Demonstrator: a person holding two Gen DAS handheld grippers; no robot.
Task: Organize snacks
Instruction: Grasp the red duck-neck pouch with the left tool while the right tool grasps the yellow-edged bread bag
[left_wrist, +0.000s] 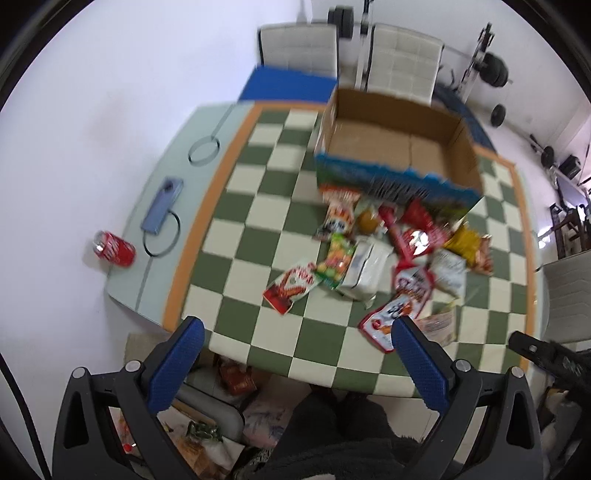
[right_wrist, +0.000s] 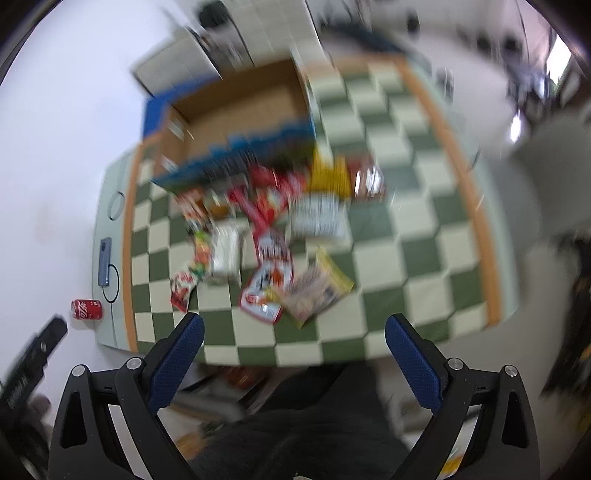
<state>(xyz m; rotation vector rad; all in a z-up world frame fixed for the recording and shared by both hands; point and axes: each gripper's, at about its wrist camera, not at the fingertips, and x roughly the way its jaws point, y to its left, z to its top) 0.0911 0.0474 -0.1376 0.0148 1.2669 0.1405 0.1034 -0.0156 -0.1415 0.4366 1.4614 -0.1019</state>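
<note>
Opening step, nothing picked yet. Left tongs (left_wrist: 297, 334) and right tongs (right_wrist: 293, 330) both spread apart, empty, hovering above near worktop (left_wrist: 236, 206) edge. Snacks (left_wrist: 373, 251) heaped before empty box (left_wrist: 399, 147). Next, probably: descend on nearest packet (right_wrist: 266, 291), clamp, carry to box.

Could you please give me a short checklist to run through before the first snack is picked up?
1. Left gripper open and empty: ok.
2. Right gripper open and empty: ok.
3. Cardboard box open on top, nothing seen inside: ok.
4. Snack pile lies on the checked cloth in front of the box, within view of both cameras: ok.
5. Single packet free to grasp: the red packet at the pile's left edge looks mostly clear; others overlap.
6. Right wrist view sharp enough to aim: not ok, blurred.
</note>
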